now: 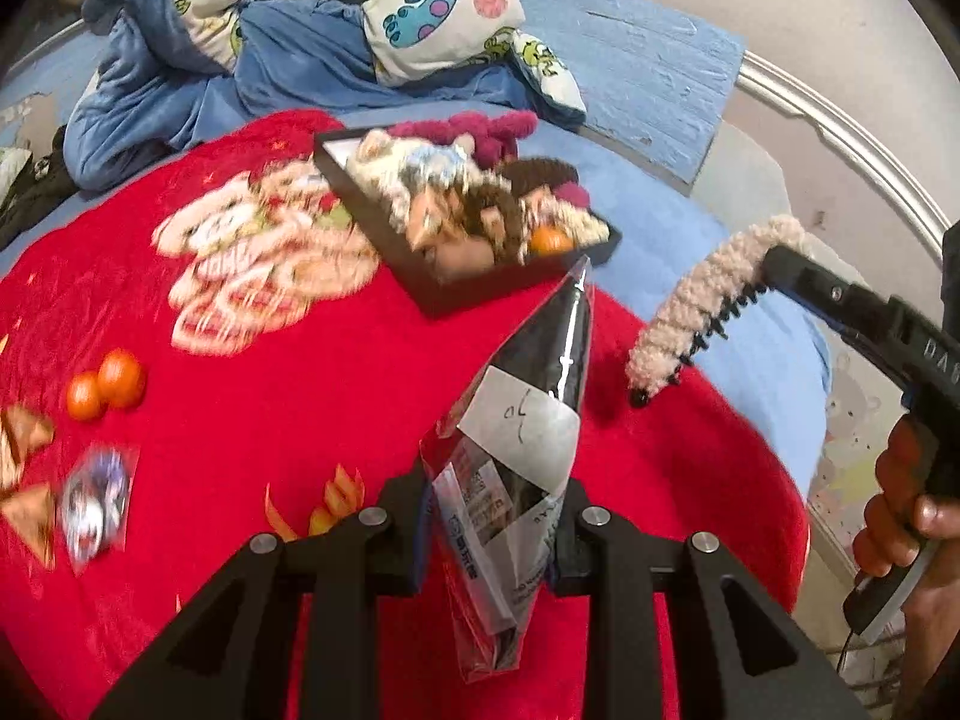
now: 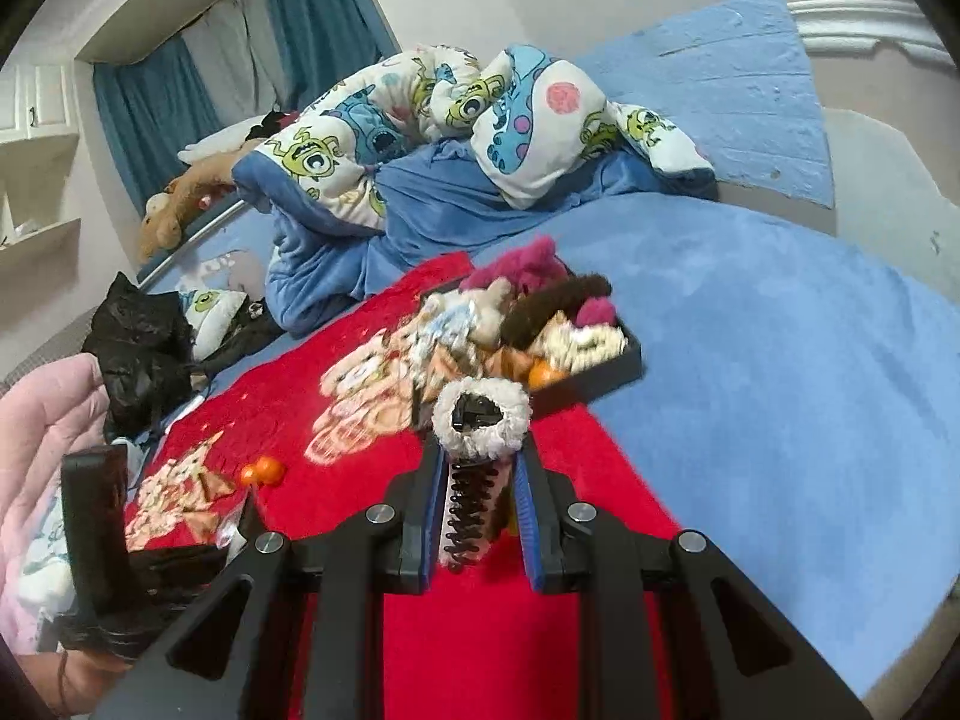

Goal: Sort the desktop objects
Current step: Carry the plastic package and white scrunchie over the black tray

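While both loads ride toward the black tray point(image 1: 432, 294) for sorting, left gripper point(image 1: 489, 531) clamps a clear packet point(image 1: 516, 438) just short of it, right gripper point(image 2: 480, 531) pinches a fleecy hair claw point(image 2: 480, 420) beside its near wall.

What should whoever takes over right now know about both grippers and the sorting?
Left gripper: jaws shut on a clear packet, held above the red blanket.
Right gripper: jaws shut on a fluffy hair clip.
Black tray ahead, already piled with plush clips, a tangerine and snacks.
Left loose on the blanket: two tangerines, triangular snacks, a shiny packet.
Next, probably: put both held items in the tray, then collect the rest.
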Action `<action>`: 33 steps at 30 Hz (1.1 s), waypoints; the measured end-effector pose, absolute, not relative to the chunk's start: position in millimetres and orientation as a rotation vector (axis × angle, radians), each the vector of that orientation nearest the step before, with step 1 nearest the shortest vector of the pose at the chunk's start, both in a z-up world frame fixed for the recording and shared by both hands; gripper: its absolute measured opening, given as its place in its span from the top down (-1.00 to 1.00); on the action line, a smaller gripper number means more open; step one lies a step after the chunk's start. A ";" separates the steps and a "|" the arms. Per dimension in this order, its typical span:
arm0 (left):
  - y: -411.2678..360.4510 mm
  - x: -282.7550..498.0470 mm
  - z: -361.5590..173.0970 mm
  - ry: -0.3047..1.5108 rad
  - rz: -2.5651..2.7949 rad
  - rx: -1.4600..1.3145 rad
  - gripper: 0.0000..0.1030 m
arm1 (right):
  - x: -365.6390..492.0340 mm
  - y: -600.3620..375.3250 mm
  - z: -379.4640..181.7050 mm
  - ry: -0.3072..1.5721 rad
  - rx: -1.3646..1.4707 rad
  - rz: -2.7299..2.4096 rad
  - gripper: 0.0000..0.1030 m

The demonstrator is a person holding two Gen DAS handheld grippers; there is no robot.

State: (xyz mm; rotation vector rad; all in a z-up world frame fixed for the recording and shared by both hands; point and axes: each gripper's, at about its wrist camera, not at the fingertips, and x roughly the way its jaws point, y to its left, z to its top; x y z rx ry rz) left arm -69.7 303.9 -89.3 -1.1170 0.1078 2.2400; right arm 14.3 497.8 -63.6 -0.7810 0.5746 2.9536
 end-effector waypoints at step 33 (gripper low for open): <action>478.5 -260.1 -69.7 0.163 2.293 -1.013 0.44 | -161.3 587.1 -84.6 0.551 -0.836 3.060 0.59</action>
